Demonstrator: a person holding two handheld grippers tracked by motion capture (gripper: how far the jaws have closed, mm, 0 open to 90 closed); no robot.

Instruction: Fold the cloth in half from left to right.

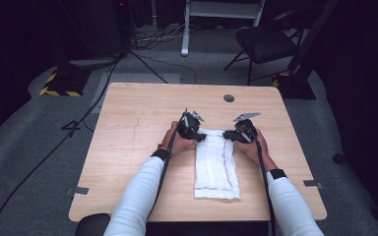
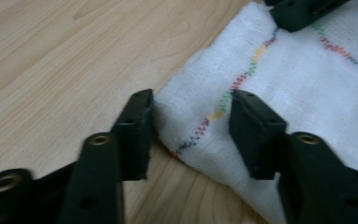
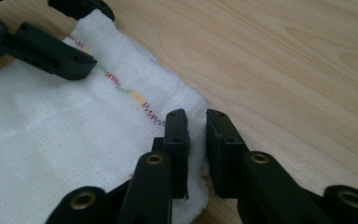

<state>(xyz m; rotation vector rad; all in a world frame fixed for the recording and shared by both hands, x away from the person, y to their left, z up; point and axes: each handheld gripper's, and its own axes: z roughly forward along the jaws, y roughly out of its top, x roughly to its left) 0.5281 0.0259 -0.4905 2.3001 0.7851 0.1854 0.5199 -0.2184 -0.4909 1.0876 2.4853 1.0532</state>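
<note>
Gripping step: my right gripper [image 3: 196, 140] fingers pinch the towel [image 1: 215, 164] corner; my left gripper [image 2: 191, 135] fingers straddle theirs, not clamped; next, lift both evenly.

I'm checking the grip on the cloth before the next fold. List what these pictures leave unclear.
- High view: the jaws of the left gripper and right gripper on the white cloth are too small to read.
- Left gripper view: the cloth's underside, hidden beneath it.
- Right gripper view: the pinched corner, covered by the jaws.
</note>
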